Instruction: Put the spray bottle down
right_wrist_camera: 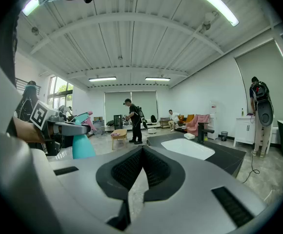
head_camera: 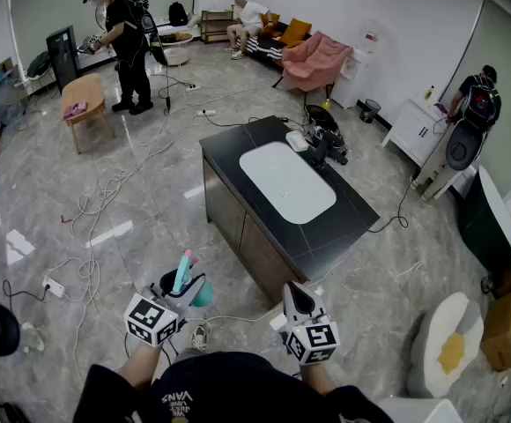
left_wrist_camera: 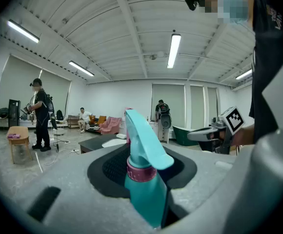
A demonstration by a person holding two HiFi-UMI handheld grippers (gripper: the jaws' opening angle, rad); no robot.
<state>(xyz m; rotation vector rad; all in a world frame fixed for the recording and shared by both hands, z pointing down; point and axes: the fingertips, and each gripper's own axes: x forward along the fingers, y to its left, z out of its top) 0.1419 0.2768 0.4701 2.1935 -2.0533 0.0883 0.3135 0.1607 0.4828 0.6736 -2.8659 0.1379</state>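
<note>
A teal spray bottle (head_camera: 183, 274) with a pink collar stands upright between the jaws of my left gripper (head_camera: 188, 287), which is shut on it. In the left gripper view the spray bottle (left_wrist_camera: 144, 179) fills the gap of the left gripper (left_wrist_camera: 142, 153), nozzle pointing forward. My right gripper (head_camera: 298, 300) is held level beside it, shut, with nothing in it; in the right gripper view the right gripper (right_wrist_camera: 141, 150) has its tips touching. Both hang over the floor, short of a black table (head_camera: 361, 214) with a white inset (head_camera: 286, 183).
Cables and a power strip (head_camera: 53, 286) lie on the floor at the left. A black device (head_camera: 326, 144) stands on the table's far end. People stand or sit at the back; a small wooden table (head_camera: 84, 95) and a pink armchair (head_camera: 315, 60) are there too.
</note>
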